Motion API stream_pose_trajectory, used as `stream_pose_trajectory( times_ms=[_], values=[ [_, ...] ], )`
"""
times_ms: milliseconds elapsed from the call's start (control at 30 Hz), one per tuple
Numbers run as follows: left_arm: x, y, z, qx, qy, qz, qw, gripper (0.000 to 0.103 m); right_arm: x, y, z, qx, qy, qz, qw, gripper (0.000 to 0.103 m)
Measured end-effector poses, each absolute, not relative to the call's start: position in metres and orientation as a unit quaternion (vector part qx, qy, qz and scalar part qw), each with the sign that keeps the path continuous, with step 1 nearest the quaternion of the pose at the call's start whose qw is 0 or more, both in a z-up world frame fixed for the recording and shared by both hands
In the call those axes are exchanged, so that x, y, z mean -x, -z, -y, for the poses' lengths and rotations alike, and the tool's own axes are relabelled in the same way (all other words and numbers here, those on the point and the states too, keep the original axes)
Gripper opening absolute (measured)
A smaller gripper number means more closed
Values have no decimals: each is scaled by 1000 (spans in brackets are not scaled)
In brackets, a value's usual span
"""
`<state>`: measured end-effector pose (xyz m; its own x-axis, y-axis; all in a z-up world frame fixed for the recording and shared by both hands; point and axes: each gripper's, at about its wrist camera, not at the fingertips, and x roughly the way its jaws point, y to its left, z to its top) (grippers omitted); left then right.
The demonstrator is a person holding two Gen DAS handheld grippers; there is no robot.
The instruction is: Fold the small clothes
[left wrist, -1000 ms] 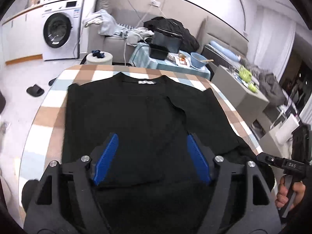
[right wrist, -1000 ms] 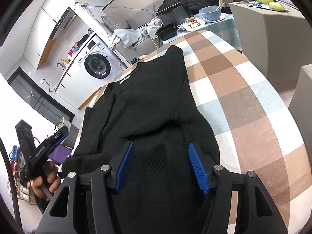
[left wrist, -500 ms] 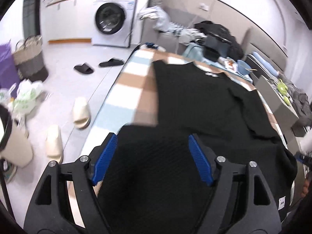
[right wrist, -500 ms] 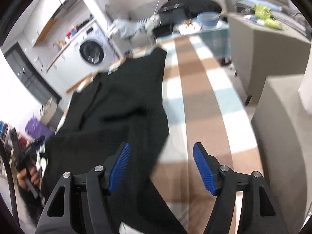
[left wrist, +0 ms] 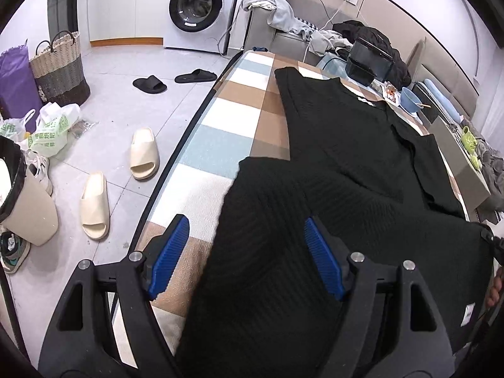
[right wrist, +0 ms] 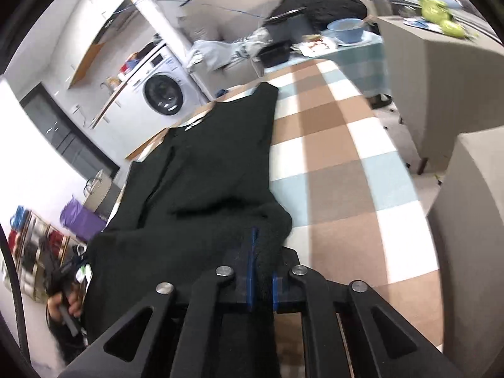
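Observation:
A black ribbed knit top point(left wrist: 346, 157) lies lengthwise on the checked tablecloth point(left wrist: 220, 145), collar at the far end, both sleeves folded in over the body. My left gripper point(left wrist: 245, 255) hangs open over the near left corner of the hem; the cloth's edge runs between its blue pads point(left wrist: 170, 252), which do not press it. In the right wrist view my right gripper point(right wrist: 263, 252) is closing, its pads pinching a bunched fold of the top point(right wrist: 204, 173) at the near right hem corner. A hand holding the left gripper point(right wrist: 66, 277) shows at the lower left.
Left of the table the floor holds cream slippers point(left wrist: 94, 204), black slippers point(left wrist: 149, 83), a beige bin point(left wrist: 22, 201) and a woven basket point(left wrist: 60, 69). A washing machine point(left wrist: 197, 9) stands behind. A grey cabinet point(right wrist: 441, 72) and a bowl point(right wrist: 345, 30) are on the right.
The left gripper swung from the middle of the top to its near left hem corner. The right gripper's jaws went from wide apart to pinched on the hem fabric.

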<state>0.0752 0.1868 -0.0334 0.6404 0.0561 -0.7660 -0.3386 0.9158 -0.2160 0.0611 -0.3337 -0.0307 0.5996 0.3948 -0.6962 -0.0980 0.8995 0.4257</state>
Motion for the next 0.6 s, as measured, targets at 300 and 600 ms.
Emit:
stream_pose_trajectory(
  times_ms=[300, 600],
  values=[
    [-80, 49, -185, 197, -74, -433, 877, 66, -36, 50, 322, -164, -213, -444, 855, 47],
    [-53, 18, -174, 196, -68, -348, 914, 5, -29, 21, 313, -140, -241, -352, 894, 4]
  ],
)
